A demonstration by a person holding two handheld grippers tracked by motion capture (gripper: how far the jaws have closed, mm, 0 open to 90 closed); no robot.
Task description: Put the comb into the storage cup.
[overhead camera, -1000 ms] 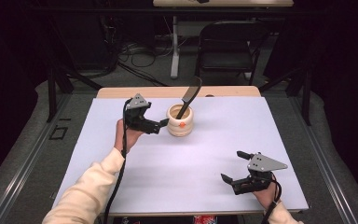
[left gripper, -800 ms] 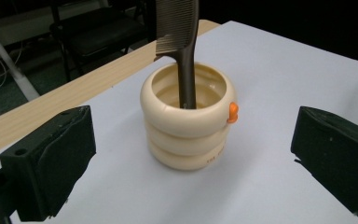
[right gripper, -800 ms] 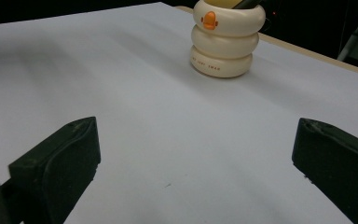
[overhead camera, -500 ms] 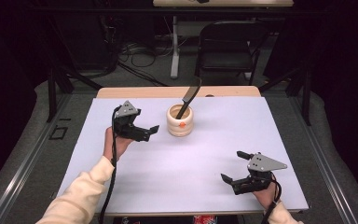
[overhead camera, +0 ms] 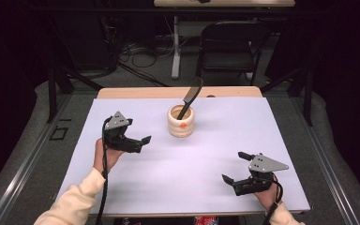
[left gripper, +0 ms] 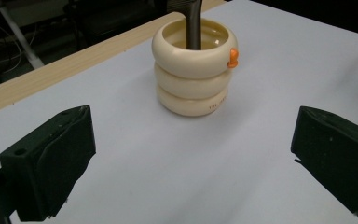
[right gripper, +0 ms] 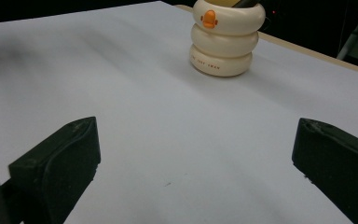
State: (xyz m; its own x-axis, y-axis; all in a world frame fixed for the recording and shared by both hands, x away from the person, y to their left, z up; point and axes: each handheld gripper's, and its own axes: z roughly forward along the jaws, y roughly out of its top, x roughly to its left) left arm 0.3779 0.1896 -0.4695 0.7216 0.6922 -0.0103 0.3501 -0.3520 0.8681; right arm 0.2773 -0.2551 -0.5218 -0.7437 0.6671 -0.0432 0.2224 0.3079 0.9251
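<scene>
A cream holder (overhead camera: 181, 123) made of three stacked rings, with a small orange knob on its front, stands at the table's far middle. A black utensil (overhead camera: 191, 96) leans out of it toward the back right. My left gripper (overhead camera: 136, 136) hovers open to the left of the holder, well apart from it and empty. From the left gripper view the holder (left gripper: 193, 79) and the utensil's handle (left gripper: 193, 23) lie ahead between the wide jaws. My right gripper (overhead camera: 233, 166) rests open and empty near the front right. The holder (right gripper: 226, 42) is far ahead of it.
A white sheet (overhead camera: 187, 173) covers the table, and a wooden strip (overhead camera: 136, 93) shows along the far edge. Beyond the table stand a black chair (overhead camera: 229, 47) and floor cables (overhead camera: 136, 51). Grey floor flanks both sides.
My left gripper has drawn back from the holder, moving left and toward the person. The right gripper and the holder have stayed put.
</scene>
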